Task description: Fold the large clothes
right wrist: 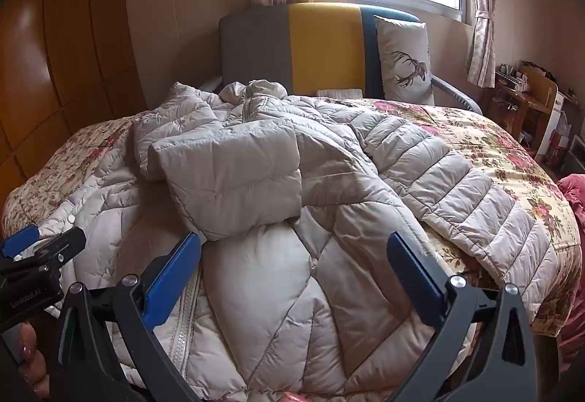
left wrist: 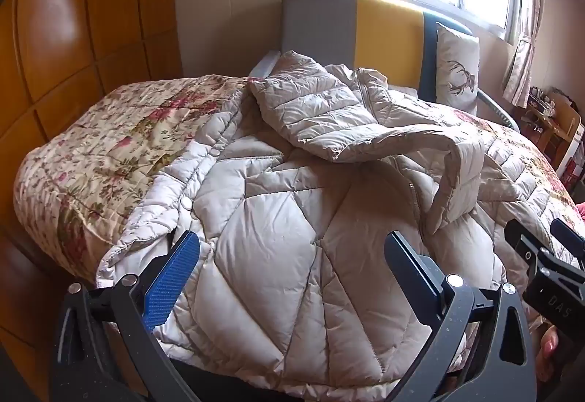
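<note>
A pale grey quilted down coat (left wrist: 278,219) (right wrist: 292,255) lies spread on the bed over a floral quilt (left wrist: 102,153) (right wrist: 512,160). One sleeve (left wrist: 329,116) (right wrist: 226,175) is folded across its chest; the other sleeve (right wrist: 457,182) stretches out to the right. My left gripper (left wrist: 292,248) hovers open over the coat's lower hem near the snap placket, nothing between its blue pads. My right gripper (right wrist: 294,252) also stands open over the hem further right, empty. Each gripper shows in the other's view: the right gripper's tip (left wrist: 544,255), the left gripper's tip (right wrist: 40,248).
A grey, yellow and blue headboard (left wrist: 365,32) (right wrist: 310,47) stands at the far end with a deer-print pillow (left wrist: 457,69) (right wrist: 402,62). Wooden wardrobe doors (left wrist: 73,36) run along the left. A cluttered wooden desk (right wrist: 526,105) sits at the right under the window.
</note>
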A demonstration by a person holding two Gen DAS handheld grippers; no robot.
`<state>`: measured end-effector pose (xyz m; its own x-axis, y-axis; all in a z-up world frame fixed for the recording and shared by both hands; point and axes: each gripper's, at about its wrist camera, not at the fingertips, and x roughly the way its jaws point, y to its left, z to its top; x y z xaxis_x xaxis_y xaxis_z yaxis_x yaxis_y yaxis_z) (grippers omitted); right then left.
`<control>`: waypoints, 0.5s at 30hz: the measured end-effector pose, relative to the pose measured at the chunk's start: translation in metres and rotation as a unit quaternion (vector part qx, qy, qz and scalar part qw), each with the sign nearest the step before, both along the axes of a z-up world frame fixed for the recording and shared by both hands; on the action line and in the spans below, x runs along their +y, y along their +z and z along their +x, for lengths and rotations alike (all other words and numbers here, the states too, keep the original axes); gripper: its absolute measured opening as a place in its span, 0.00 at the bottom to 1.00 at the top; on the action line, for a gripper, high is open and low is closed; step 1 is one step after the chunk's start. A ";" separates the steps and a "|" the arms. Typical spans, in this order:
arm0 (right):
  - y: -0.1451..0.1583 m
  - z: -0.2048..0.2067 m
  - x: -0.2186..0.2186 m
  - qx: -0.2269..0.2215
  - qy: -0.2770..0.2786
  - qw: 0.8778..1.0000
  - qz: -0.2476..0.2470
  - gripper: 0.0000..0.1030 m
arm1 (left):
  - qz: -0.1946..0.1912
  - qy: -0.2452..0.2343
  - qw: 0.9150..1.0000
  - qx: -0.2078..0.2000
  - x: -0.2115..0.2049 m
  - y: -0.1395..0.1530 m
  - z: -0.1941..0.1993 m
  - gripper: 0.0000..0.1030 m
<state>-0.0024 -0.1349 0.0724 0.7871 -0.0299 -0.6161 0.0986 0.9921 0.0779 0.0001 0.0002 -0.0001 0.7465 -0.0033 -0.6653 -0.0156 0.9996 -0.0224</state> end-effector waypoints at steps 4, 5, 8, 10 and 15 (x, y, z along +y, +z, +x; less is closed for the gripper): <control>-0.005 -0.003 0.001 -0.002 -0.001 1.000 0.002 0.98 | 0.001 0.000 1.000 0.001 0.000 0.000 0.000 0.97; -0.005 -0.002 0.002 -0.002 -0.001 1.000 0.001 0.98 | 0.001 0.000 1.000 0.002 0.001 0.000 0.000 0.97; -0.008 -0.005 -0.002 -0.004 -0.004 1.000 0.003 0.98 | -0.001 0.000 1.000 0.004 0.002 0.000 0.000 0.97; -0.009 -0.001 0.000 0.005 -0.002 1.000 -0.002 0.98 | 0.000 0.000 1.000 0.007 0.007 0.000 0.002 0.97; -0.006 0.003 -0.001 0.015 0.001 1.000 -0.004 0.98 | -0.002 -0.001 1.000 0.009 0.014 0.001 0.001 0.97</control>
